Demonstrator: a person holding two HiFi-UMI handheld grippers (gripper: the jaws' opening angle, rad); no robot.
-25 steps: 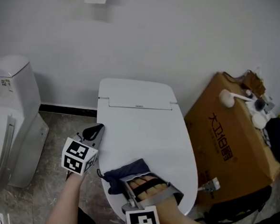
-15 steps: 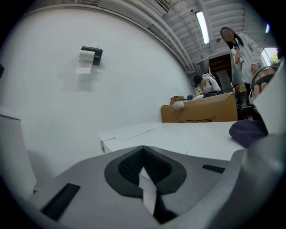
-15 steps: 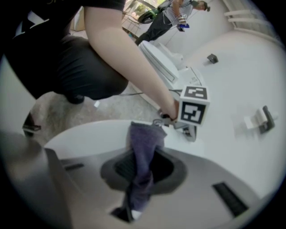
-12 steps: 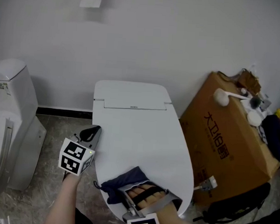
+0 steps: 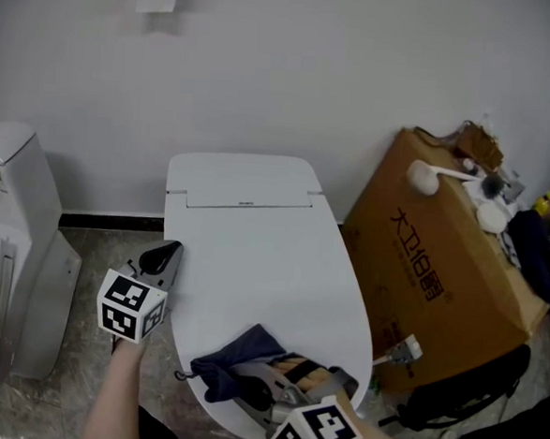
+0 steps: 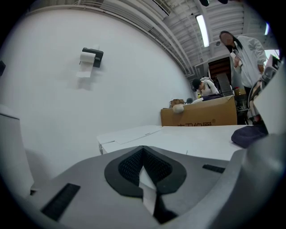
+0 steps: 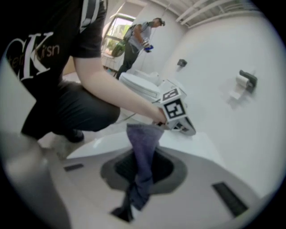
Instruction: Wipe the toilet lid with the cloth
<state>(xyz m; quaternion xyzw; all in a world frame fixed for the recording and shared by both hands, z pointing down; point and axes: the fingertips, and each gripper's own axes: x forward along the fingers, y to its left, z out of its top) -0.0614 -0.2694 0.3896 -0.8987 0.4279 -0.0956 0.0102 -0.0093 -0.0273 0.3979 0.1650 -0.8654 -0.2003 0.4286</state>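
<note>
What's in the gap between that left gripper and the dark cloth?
Only bare white toilet lid. In the head view, the left gripper sits beside the lid's left edge; the dark cloth lies near its front, held by the right gripper.

cloth: dark blue, lying bunched on toilet lid, lower centre
right gripper: touching cloth, bottom centre
left gripper: hovering beside lid's left edge

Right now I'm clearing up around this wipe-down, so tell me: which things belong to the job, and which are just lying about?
In the job:
toilet lid
cloth, clamped in the right gripper

Lying about:
cardboard box
white brush on the box
second toilet at left
left gripper, shut on nothing, beside the lid
</note>
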